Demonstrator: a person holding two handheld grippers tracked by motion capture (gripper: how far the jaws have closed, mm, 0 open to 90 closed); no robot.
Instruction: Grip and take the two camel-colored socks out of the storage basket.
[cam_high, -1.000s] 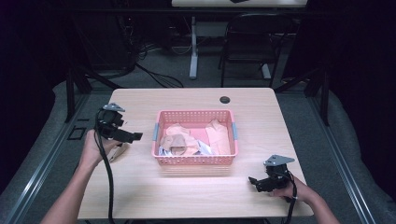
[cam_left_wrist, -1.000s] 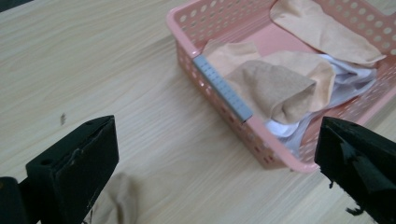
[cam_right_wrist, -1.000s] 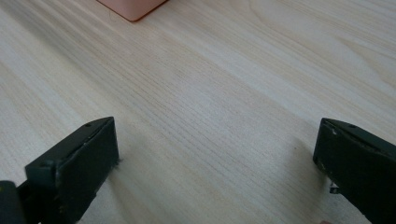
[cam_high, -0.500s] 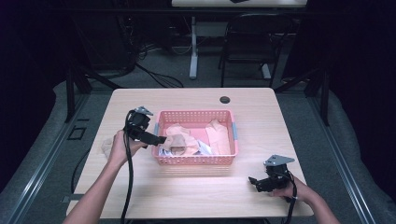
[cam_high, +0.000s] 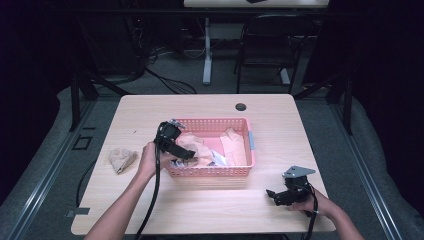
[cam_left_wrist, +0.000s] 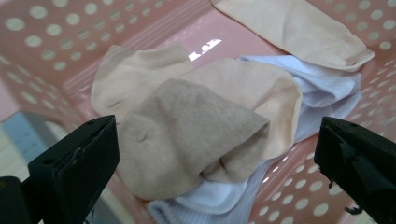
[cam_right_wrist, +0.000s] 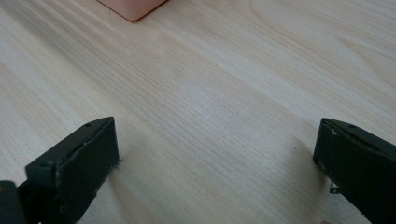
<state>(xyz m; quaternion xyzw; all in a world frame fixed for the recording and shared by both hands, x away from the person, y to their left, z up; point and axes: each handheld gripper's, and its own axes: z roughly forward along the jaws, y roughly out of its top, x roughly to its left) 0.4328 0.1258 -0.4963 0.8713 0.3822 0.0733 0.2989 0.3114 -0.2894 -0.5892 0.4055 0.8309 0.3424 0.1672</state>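
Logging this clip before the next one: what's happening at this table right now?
A person is working over a pink basket of socks with two handheld grippers. The left gripper reaches into the basket, jaws open on either side of a tan sock lying on white and beige ones. Nothing is gripped yet. One tan sock lies on the table left of the basket. The right gripper rests open near the table's front right.

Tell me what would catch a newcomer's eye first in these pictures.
The pink basket at the middle of the wooden table, heaped with beige and white socks. The left gripper reaches into it, jaws open around a tan sock. Another sock lies alone on the table, left of the basket.
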